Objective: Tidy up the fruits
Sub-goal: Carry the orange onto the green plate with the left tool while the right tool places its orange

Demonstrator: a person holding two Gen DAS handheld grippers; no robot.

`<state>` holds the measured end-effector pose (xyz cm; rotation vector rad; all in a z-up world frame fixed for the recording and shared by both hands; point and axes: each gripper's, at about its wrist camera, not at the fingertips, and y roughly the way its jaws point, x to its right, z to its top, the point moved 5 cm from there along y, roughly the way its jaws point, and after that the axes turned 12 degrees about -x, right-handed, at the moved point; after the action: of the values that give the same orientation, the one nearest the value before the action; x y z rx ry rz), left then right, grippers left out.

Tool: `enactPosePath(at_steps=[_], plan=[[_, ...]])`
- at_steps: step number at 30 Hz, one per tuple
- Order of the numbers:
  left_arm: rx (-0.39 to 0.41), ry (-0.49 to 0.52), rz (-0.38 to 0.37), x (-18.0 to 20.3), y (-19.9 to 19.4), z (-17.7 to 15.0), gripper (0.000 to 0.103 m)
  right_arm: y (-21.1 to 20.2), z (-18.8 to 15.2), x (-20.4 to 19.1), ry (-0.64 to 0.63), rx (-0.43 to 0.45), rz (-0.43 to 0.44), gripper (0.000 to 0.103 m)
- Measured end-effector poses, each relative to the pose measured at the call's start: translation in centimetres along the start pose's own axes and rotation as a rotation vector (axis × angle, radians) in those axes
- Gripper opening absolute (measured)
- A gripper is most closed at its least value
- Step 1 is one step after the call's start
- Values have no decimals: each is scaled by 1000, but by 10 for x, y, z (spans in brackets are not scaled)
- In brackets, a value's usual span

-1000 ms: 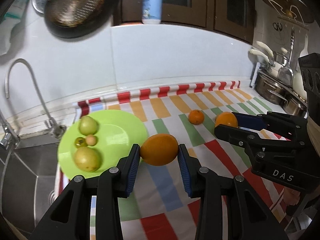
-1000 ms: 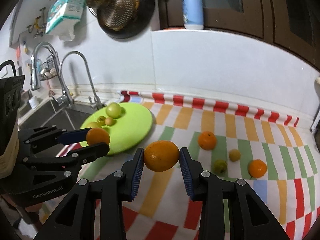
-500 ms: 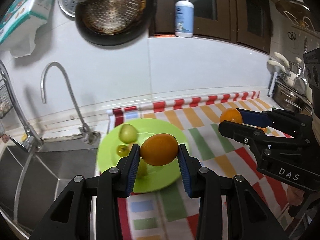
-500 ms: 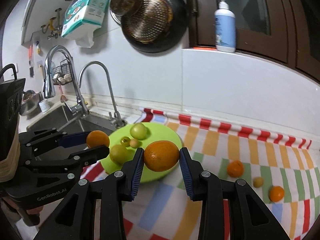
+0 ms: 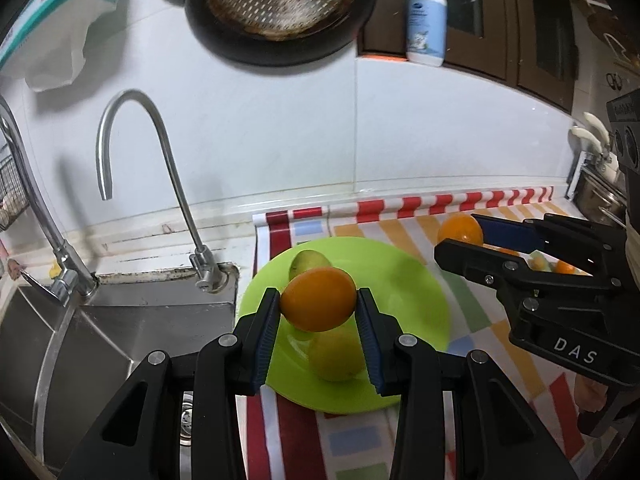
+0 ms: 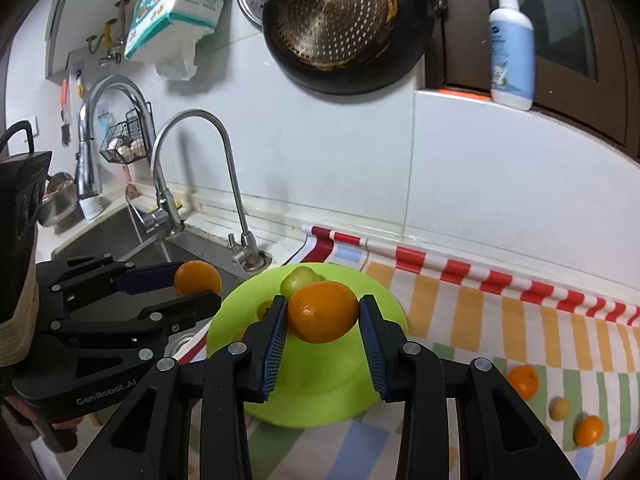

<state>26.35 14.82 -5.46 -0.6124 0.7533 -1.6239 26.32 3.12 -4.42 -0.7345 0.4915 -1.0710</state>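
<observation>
In the left wrist view, the steel sink [image 5: 120, 332] fills the lower left of the frame, with a curved faucet [image 5: 160, 168] rising above it. At centre, the left tool [image 5: 318, 316] pinches an orange [image 5: 318, 305] between its blue pads, held above the green plate [image 5: 408, 280] that sits on the striped cloth [image 5: 472, 308] covering the bench. A green fruit [image 5: 308, 262] shows behind the orange on the plate and a yellowish one [image 5: 334, 358] lies below it. At the right of the frame the right tool [image 5: 460, 236] grips a second orange [image 5: 459, 230].

In the right wrist view, the left tool [image 6: 196, 284] appears at the left edge, over the sink [image 6: 120, 236], pinching its orange [image 6: 197, 278]. At centre, the right tool [image 6: 323, 316] is closed on its own orange [image 6: 322, 312] above the plate [image 6: 320, 380], with a green fruit [image 6: 298, 280] just behind. In the lower right of the frame, three fruits lie loose on the cloth [image 6: 500, 312]: an orange one [image 6: 523, 381], a small yellow one [image 6: 559, 408] and another orange one [image 6: 588, 431]. A dark pan [image 6: 344, 24] hangs on the wall at the top and a pump bottle [image 6: 512, 48] stands at the upper right.
</observation>
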Motion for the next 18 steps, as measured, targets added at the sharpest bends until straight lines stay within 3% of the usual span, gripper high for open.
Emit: enactPosePath(at_steps=[18], plan=[[-96, -20, -1, -38, 88, 14, 38, 100, 15, 18, 45, -128, 19, 37]])
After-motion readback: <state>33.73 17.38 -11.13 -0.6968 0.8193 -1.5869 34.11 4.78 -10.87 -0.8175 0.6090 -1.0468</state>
